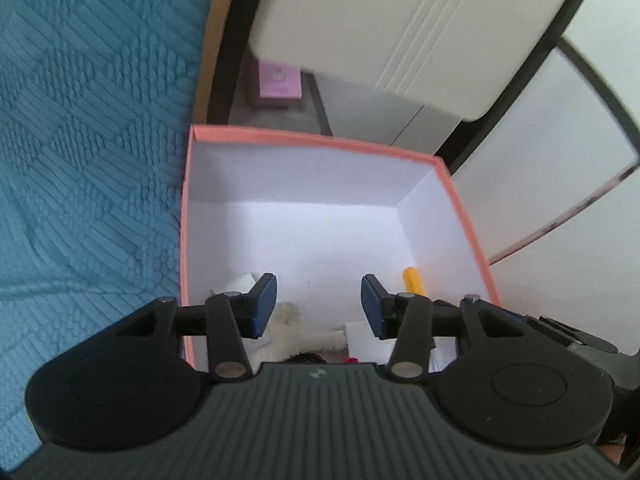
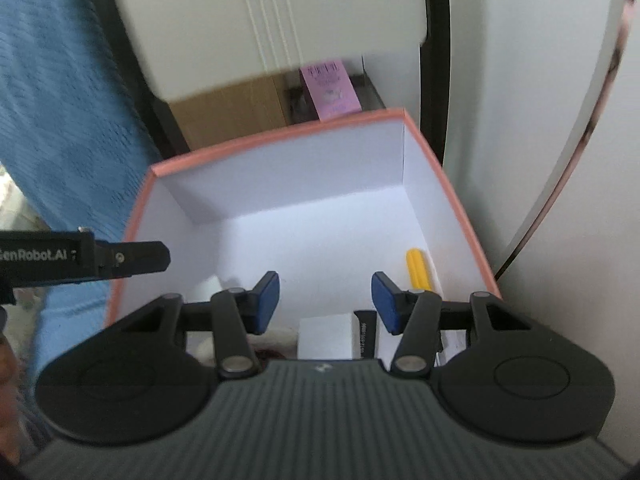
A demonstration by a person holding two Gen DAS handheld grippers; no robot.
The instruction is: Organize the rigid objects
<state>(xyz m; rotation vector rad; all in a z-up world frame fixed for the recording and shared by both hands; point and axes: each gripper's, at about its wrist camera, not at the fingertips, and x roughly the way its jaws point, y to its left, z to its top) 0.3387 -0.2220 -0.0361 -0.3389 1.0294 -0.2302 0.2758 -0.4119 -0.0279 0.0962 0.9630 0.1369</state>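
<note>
A pink-rimmed box with white inside walls stands below both grippers; it also shows in the right wrist view. Inside lie a yellow stick, white blocks, a fluffy white toy and a black item. My left gripper is open and empty over the box's near part. My right gripper is open and empty over the same box. The left gripper's side shows in the right wrist view.
A blue quilted bedspread lies left of the box. White cabinet panels with black edges stand behind and right. A purple package and a brown carton sit on the floor beyond.
</note>
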